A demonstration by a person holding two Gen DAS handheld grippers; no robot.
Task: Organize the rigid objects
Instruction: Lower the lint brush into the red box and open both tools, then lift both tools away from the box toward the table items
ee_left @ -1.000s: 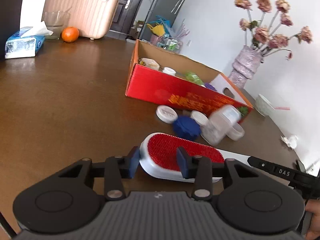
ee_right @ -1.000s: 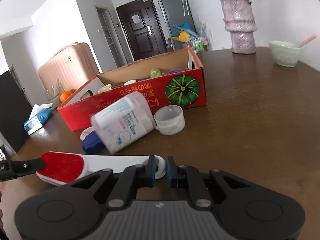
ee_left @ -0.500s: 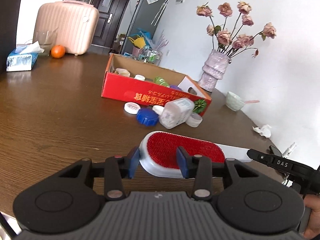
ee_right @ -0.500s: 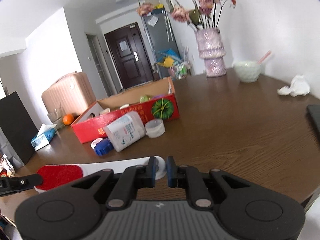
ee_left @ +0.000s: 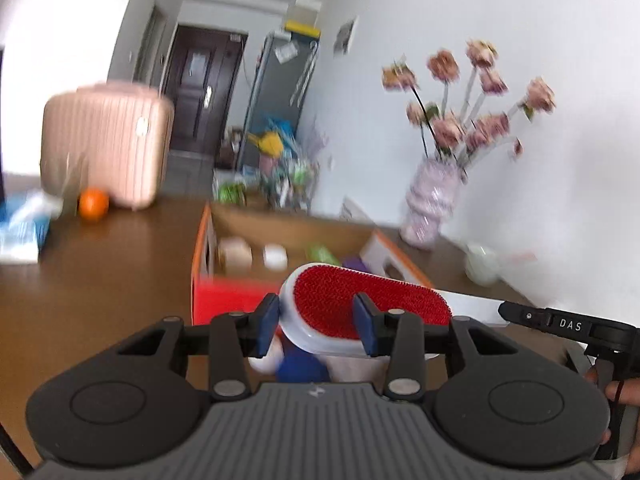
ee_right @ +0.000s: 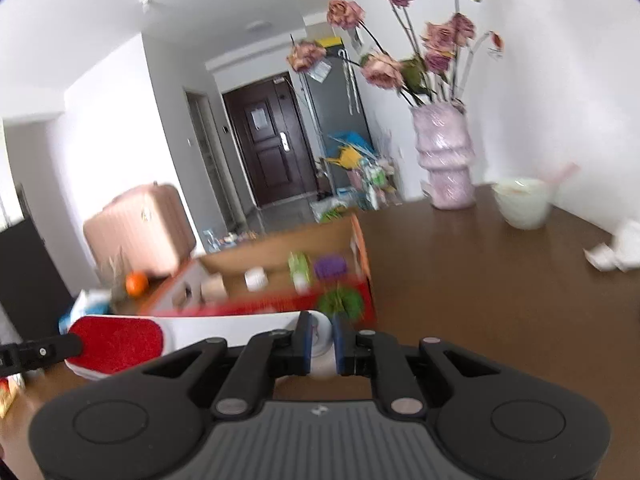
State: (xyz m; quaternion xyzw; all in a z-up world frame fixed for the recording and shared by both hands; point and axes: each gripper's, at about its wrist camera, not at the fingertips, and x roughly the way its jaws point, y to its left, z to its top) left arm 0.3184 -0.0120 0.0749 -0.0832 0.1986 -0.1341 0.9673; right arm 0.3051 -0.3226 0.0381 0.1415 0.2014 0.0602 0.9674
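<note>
Landmark: the red cardboard box [ee_left: 236, 296], open at the top, on the brown table [ee_left: 100, 280]; every place below is given against it.
Task's thing: a lint brush [ee_left: 360, 304] with a red bristle pad on a white plastic body, held off the table in front of the box's near wall, lying crosswise along that wall.
Left gripper [ee_left: 316, 326]: clamped across the wide red head of the brush, one blue pad on each long edge.
Right gripper [ee_right: 322, 340]: pinched tight on the thin white handle end, close to its rounded tip, on the side of the box with the green printed picture.
Inside the box: a white jar [ee_right: 256, 278], a green item and a purple item, too blurred to name further.
Below the brush: a blue cap [ee_left: 300, 364] and a white lid, on the table just before the box wall.
Beyond the box: a pink vase [ee_right: 444, 160] of dried flowers and a pale bowl [ee_right: 520, 204], well apart from it.
Handling, as a judgement: light and stiff, so it should not sag between two holds. The smooth white plastic looks slippery, and the narrow handle could twist in a pinch.
Where to hold: the head's hard edges give the surest purchase. The bristle face is better left unpressed.
Next move calls for: keeping both ends level while clearing the box's near wall.
</note>
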